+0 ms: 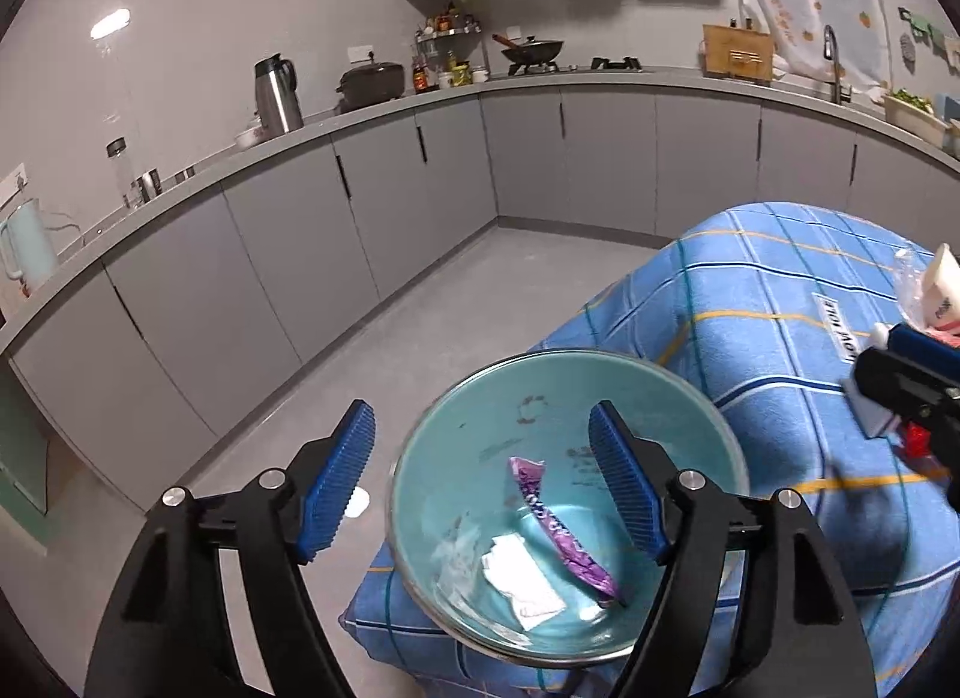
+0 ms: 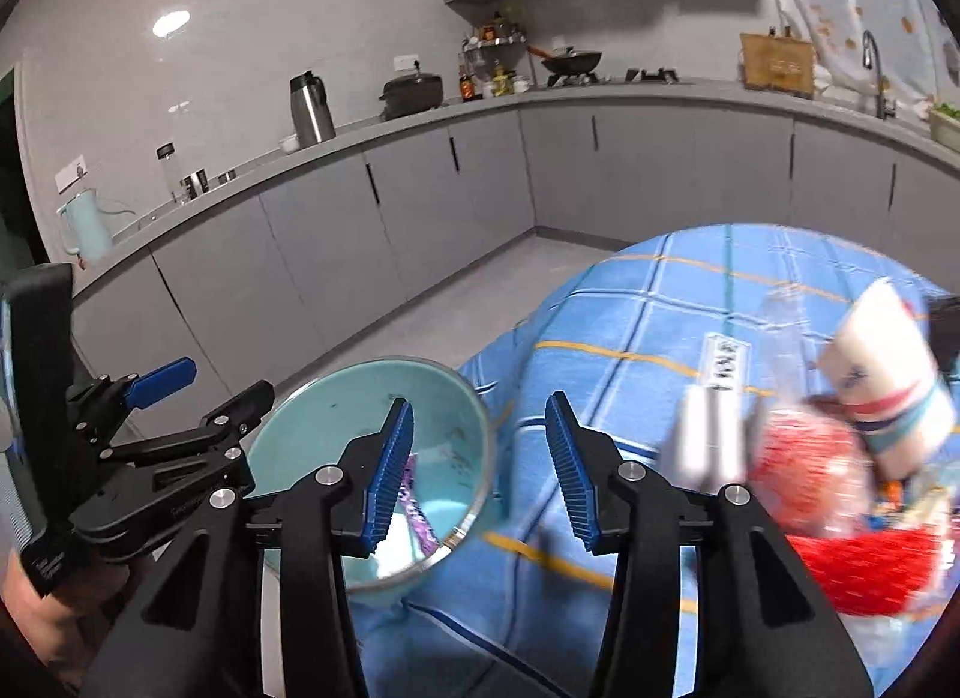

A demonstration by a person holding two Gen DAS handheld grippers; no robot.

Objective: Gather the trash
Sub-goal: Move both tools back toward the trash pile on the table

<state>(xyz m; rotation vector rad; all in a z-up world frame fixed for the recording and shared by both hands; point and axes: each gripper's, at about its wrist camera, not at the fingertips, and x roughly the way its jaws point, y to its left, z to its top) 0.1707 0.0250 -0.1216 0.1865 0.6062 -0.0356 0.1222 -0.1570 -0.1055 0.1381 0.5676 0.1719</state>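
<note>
A teal bowl (image 1: 600,398) with a glass rim sits at the corner of a table under a blue checked cloth (image 1: 780,338). In it lie a purple wrapper (image 1: 564,530) and a white paper scrap (image 1: 522,578). My left gripper (image 1: 483,482) is open and empty, its jaws on either side of the bowl's left rim. My right gripper (image 2: 480,470) is open and empty above the cloth (image 2: 630,326), just right of the bowl (image 2: 336,416). To its right lies blurred trash: a red wrapper (image 2: 804,470), a white paper cup (image 2: 888,374) and clear plastic.
Grey kitchen cabinets (image 1: 420,188) run along the far side with a counter holding a thermos (image 1: 276,92), pots and a kettle (image 1: 27,242). Grey floor (image 1: 420,338) lies left of the table. The left gripper shows in the right wrist view (image 2: 180,428).
</note>
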